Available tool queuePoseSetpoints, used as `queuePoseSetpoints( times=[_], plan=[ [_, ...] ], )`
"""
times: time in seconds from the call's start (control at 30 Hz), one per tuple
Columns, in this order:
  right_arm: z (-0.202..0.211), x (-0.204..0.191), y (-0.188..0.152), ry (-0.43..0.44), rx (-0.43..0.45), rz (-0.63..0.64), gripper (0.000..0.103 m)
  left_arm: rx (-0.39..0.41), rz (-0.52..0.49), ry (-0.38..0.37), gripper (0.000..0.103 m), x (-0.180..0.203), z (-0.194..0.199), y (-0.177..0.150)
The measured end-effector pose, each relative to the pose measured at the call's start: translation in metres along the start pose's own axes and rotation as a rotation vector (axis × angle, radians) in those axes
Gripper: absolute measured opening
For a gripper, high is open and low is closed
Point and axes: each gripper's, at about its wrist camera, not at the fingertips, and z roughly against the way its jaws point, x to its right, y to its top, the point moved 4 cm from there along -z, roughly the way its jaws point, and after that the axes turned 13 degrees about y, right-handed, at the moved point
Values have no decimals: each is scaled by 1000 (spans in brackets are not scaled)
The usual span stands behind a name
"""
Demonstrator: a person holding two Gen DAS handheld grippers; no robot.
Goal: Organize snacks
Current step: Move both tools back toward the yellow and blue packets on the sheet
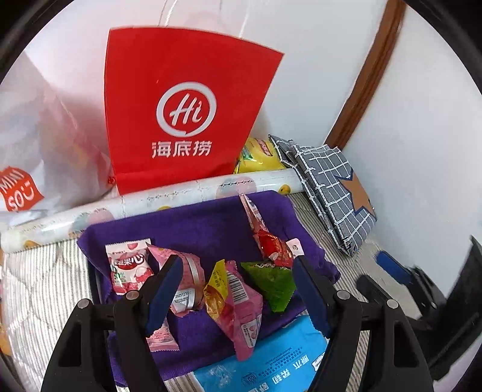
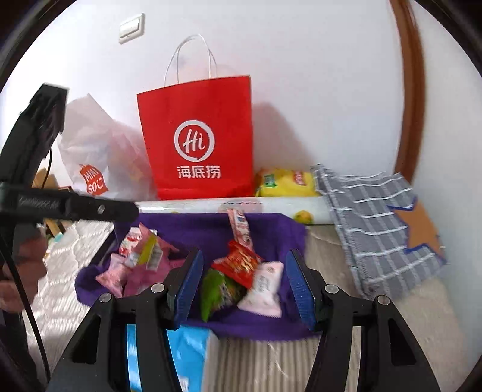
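Several small snacks heaped loose on a purple cloth over quilted bedding: a lychee jelly packet, a pink barcode packet, a green triangular packet and a red packet, none of them sorted yet. Just in front of the cloth, a blue package.

Judged as the picking step, between grasps. Left gripper poised above the heap, jaws well apart and holding nothing. Right gripper likewise over the cloth's near edge, jaws about half spread, pads bare, gripping nothing.

Next, probably: choose one packet, bring the jaws down astride it and close. Calls for care, since the wrappers overlap and lean on each other (the green one tucked under the red), so likely to drag a neighbour along.

Only from the right wrist: a light switch on the wall, the handles and full outline of the red paper bag, a white-pink packet beside the green one, and the left gripper side-on with a hand behind it. Only from the left wrist: the lychee print and the barcode, and the right gripper as a blur at the edge.
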Motion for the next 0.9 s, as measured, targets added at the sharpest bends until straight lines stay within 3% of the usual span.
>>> queuePoseSetpoints(
  times=[0.33,0.63,0.9],
  plan=[
    [68,5,-47,-28,-19,-140,57,63,-78,26,73,28,26,-8],
    [103,-12,-78,32,-52,-212,61,92,-127,85,73,49,45,-21],
    [102,-37,-95,86,-80,-177,68,11,-102,125,73,22,59,-59]
  ],
)
